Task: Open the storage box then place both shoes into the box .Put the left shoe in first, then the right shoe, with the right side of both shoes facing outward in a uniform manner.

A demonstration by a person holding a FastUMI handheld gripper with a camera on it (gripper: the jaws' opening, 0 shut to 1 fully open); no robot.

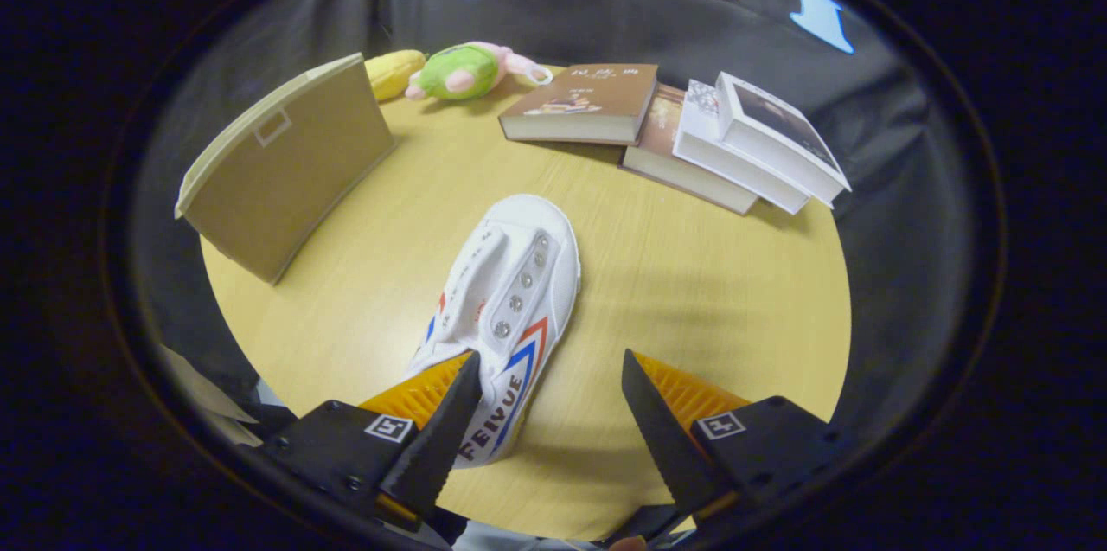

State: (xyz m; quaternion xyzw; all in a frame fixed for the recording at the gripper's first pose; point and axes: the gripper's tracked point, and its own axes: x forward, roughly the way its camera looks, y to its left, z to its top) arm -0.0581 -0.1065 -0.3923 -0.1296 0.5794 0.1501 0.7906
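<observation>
Tool [551, 382] spread wide over the white shoe's [506, 309] heel (bare table [692, 291] beside), storage box [290, 166] well apart

Claw [550, 378] gapes, left finger over white shoe [510, 291].

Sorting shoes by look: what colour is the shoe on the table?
White shoe with red and blue stripes, clearest in the gripper view.
</observation>
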